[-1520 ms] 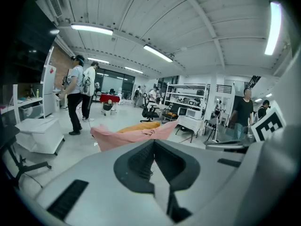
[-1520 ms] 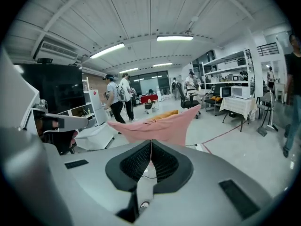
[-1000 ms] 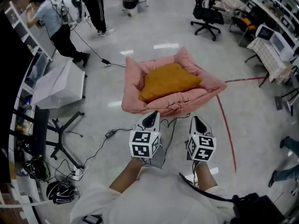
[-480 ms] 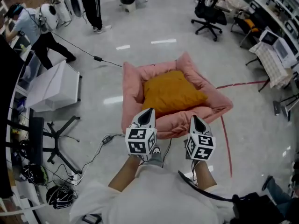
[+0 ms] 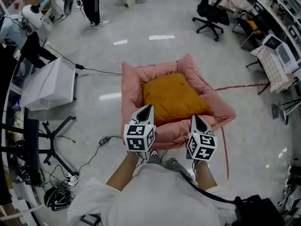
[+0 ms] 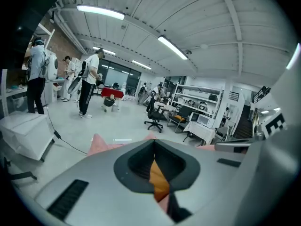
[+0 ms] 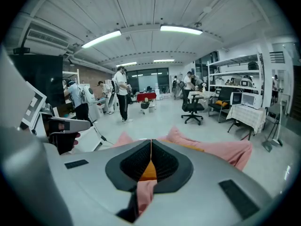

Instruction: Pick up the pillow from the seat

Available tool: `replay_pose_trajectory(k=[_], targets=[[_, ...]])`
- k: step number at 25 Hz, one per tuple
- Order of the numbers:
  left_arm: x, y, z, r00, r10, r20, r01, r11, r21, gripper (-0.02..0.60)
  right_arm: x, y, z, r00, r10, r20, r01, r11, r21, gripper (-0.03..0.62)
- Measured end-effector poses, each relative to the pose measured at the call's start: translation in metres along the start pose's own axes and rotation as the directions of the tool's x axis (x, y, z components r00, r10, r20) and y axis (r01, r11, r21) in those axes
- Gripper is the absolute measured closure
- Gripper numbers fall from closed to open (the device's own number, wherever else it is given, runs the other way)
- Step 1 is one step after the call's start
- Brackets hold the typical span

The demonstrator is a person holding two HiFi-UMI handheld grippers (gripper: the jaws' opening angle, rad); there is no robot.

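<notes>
Approach step, seemingly: orange pillow lies in the pink seat, frame centre; left hand-held gripper and right hand-held gripper, both closed and empty, hover at its lower rim; next they should open

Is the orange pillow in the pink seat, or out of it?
In: the orange pillow lies inside the pink seat, ringed by its raised rim.
</notes>
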State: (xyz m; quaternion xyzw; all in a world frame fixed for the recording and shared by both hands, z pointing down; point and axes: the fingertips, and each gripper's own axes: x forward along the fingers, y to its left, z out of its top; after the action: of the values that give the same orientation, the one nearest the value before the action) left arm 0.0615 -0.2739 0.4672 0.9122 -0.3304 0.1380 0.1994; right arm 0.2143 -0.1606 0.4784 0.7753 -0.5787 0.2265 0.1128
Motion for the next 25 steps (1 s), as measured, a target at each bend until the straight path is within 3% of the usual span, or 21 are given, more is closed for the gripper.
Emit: replay_pose_trajectory(k=[10,19,25], targets=[[0.022,0.007,0.008,0.997,0.082,0.003,-0.081,0.996,-0.028,0.574,0.041,-0.006,0.019,0.995,0.094,-0.016,-0.095,0.995,-0.033,0.565],[0.026,0.021,0.008,0.973,0.231,-0.017,-0.231,0.967,-0.112,0.574,0.086,0.009,0.036,0.962,0.260,-0.078,-0.265,0.962,-0.066,0.565],[0.030,0.023,-0.007,0.966,0.257,-0.027,-0.259,0.956,-0.136,0.574,0.092,0.018,0.023,0.950,0.296,-0.100,-0.303,0.951,-0.057,0.565]])
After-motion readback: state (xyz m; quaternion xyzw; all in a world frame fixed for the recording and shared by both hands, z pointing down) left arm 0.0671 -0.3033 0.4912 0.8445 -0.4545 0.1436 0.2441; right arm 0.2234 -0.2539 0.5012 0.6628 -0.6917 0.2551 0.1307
